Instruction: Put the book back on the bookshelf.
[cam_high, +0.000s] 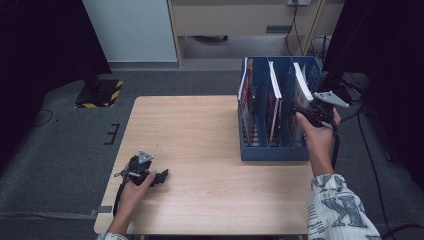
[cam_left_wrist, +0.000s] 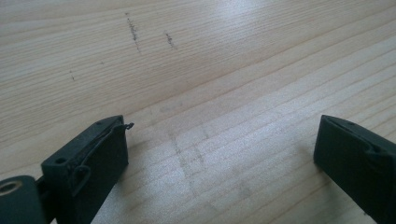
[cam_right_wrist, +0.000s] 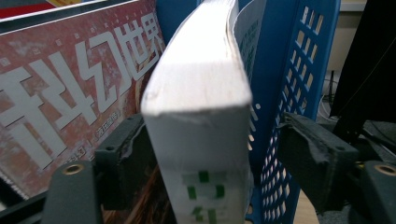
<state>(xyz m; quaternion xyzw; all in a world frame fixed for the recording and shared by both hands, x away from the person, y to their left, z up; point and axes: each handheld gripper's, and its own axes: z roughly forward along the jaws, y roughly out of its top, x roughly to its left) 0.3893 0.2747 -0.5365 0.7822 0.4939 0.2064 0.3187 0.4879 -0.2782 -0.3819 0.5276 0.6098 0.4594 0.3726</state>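
Nearest, at the front left of the table (cam_high: 200, 200), left gripper (cam_high: 161, 177) resting low on the bare wood under the left hand (cam_high: 136, 187), jaws spread wide apart and gripping nothing, plain wood grain with faint pencil marks between them in the left gripper view (cam_left_wrist: 219, 154). Farther back and to the right, a patterned sleeve (cam_high: 336, 210) leading up to the right hand (cam_high: 317, 131), which carries the right gripper (cam_high: 300, 111) at the near right end of a blue file rack (cam_high: 274, 152). In the right gripper view, right gripper (cam_right_wrist: 201, 163) astride the top edge of a thick white book (cam_right_wrist: 198, 107), one black jaw close against the book's left face, the other standing off to the right with a clear gap and the rack's perforated blue wall (cam_right_wrist: 299, 70) between it and the book; jaws loosened, not pressing, book released. White book standing upright in the rightmost slot of the rack, its page edge curving away upward. Just left of it, a red magazine (cam_right_wrist: 65, 93) with large pale characters, upright in the neighbouring slot. Beyond, more books (cam_high: 273, 95) in the rack's other slots, then grey floor (cam_high: 210, 80) and a pale cabinet (cam_high: 130, 30) at the back.
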